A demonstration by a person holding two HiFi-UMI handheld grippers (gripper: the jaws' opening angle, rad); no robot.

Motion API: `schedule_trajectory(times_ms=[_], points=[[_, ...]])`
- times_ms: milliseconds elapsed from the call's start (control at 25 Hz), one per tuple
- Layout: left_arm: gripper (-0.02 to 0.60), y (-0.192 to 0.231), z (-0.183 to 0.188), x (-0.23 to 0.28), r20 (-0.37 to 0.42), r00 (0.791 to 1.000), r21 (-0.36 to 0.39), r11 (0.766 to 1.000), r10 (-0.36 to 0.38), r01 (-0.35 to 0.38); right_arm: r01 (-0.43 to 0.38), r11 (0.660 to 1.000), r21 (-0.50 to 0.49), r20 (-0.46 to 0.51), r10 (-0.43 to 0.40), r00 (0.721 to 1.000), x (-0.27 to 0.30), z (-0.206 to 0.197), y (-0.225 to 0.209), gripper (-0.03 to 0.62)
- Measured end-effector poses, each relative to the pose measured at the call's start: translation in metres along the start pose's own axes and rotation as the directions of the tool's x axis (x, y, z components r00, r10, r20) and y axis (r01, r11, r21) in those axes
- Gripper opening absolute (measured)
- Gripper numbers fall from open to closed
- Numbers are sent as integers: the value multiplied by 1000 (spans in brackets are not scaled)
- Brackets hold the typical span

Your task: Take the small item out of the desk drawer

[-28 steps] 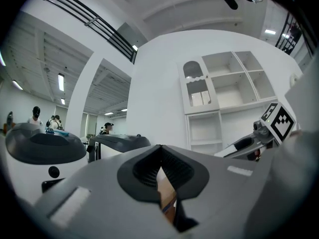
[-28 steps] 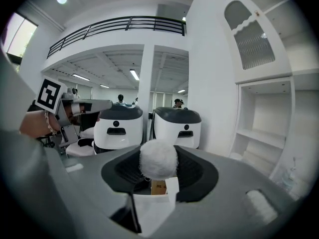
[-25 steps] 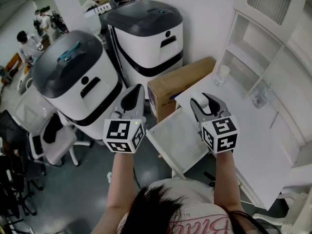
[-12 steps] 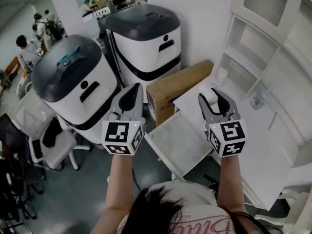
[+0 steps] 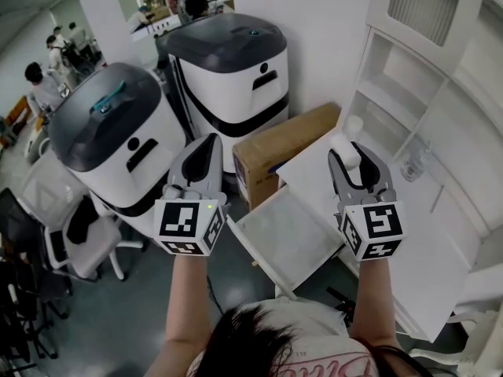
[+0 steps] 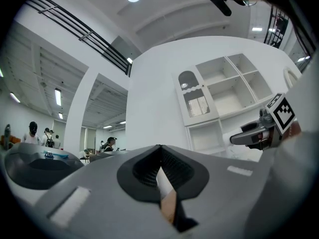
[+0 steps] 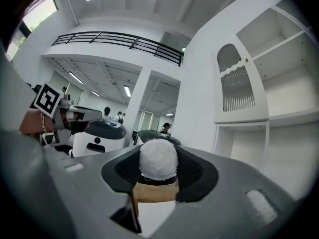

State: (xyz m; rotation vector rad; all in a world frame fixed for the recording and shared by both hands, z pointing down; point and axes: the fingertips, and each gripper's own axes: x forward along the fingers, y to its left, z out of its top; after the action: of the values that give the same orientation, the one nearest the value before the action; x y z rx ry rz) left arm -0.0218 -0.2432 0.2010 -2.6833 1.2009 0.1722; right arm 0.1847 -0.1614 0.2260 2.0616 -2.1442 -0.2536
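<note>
My right gripper (image 5: 355, 152) is shut on a small white fuzzy ball (image 5: 344, 149), held in the air above the white desk top (image 5: 440, 242). In the right gripper view the ball (image 7: 158, 158) sits between the dark pads (image 7: 197, 171) near the jaw tips. Below and between the two grippers the white desk drawer (image 5: 292, 234) stands pulled out; its inside looks bare. My left gripper (image 5: 206, 143) hangs left of the drawer with its jaws together and nothing in them; in the left gripper view the left gripper (image 6: 159, 147) has its tips meeting.
A brown cardboard box (image 5: 284, 146) stands on the floor behind the drawer. Two large white and grey machines (image 5: 110, 136) (image 5: 229, 53) stand to the left. A white shelf unit (image 5: 409, 85) with a cup (image 5: 354, 126) and a glass (image 5: 415, 162) backs the desk. Office chairs (image 5: 75, 230) and people are far left.
Both grippers have risen and moved forward a little. The right gripper has carried the white ball to the right, over the desk edge. The left gripper's jaws stay together.
</note>
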Motion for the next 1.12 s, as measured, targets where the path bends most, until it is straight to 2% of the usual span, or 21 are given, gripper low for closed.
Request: schedule_trajectory(times_ms=[640,1120], points=[[5,7,25,6,55,998,43,999,25,-27,82,997,0,70,-82,994,-14,29,-34,170],[5,15,34,6,64,997,80,996,36,-41,110,994,17,71,-111,991,-15,32,-45,170]])
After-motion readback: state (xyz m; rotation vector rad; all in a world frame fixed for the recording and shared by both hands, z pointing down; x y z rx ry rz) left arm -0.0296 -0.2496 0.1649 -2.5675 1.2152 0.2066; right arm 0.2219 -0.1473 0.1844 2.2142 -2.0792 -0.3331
